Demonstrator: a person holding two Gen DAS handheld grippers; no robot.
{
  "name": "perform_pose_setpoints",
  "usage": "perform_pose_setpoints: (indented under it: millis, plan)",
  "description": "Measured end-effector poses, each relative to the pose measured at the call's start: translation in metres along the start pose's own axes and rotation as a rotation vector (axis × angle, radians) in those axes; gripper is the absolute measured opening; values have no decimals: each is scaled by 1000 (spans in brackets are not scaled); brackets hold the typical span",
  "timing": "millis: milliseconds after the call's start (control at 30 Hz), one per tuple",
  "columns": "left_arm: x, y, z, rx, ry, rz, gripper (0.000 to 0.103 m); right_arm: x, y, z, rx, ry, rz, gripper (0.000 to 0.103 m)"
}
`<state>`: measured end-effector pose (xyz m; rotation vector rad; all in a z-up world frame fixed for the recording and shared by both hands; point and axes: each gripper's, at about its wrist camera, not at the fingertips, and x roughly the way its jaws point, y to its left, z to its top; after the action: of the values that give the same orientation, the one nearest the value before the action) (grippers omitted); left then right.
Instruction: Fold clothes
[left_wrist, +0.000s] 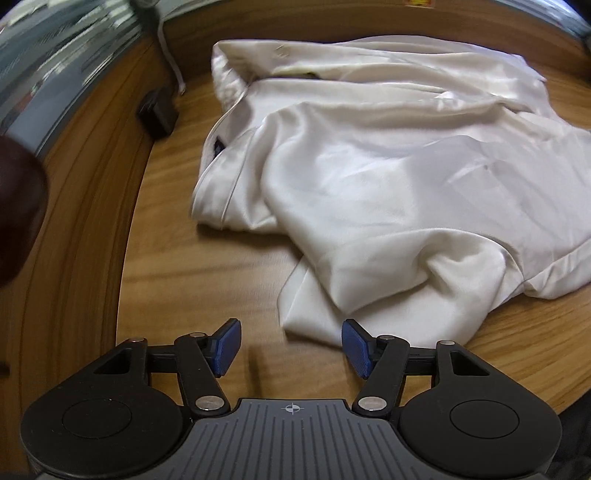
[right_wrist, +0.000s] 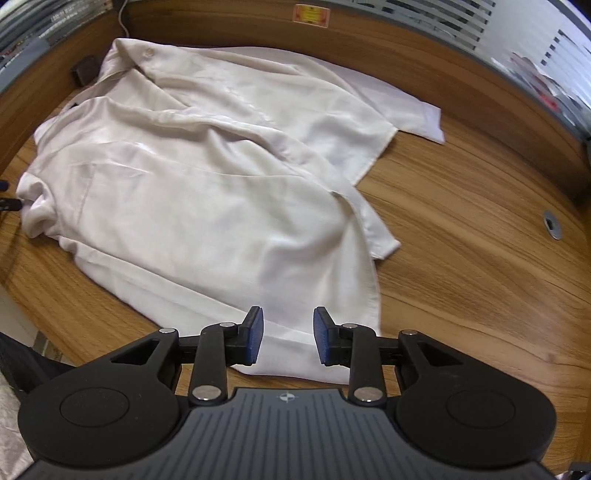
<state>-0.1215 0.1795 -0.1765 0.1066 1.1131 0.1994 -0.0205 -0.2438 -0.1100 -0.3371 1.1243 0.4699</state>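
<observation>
A white short-sleeved shirt (left_wrist: 388, 177) lies crumpled on the wooden table (left_wrist: 207, 280), collar toward the far left. In the right wrist view the same shirt (right_wrist: 207, 192) spreads across the table (right_wrist: 461, 258), one sleeve reaching to the far right. My left gripper (left_wrist: 291, 347) stands open just short of a bunched corner of the shirt, with nothing between its blue pads (left_wrist: 227, 347). My right gripper (right_wrist: 288, 336) is open too, hovering over the shirt's near hem, which shows in the gap between its fingers.
A small black box (left_wrist: 157, 112) with a white cable (left_wrist: 171, 51) sits at the far left by the raised wooden rim; the box (right_wrist: 85, 72) shows again beside the collar. A grommet hole (right_wrist: 552, 223) is in the table at right. An orange label (right_wrist: 311, 15) is on the back panel.
</observation>
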Motion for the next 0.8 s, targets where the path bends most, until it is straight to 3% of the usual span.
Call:
perform_pose_setpoints:
  millis: [67,233,333,733,800]
  plan:
    - [5,0,3,13,0,-17,59,0,4,0,0,0,10,34]
    - [15,1,8,5,22,-68,23,1,8,-3,15,-1,24,34]
    - [17,7,15,-65,59,-124,5,1,7,-5,32,-4,26,34]
    - [-41,-3,115,-154,-97,-382,3,-2,-13,-14,136,-34,26,34]
    - [-47,-12,138,-126,-131,-402,4,-1,-17,-15,155,-41,26,34]
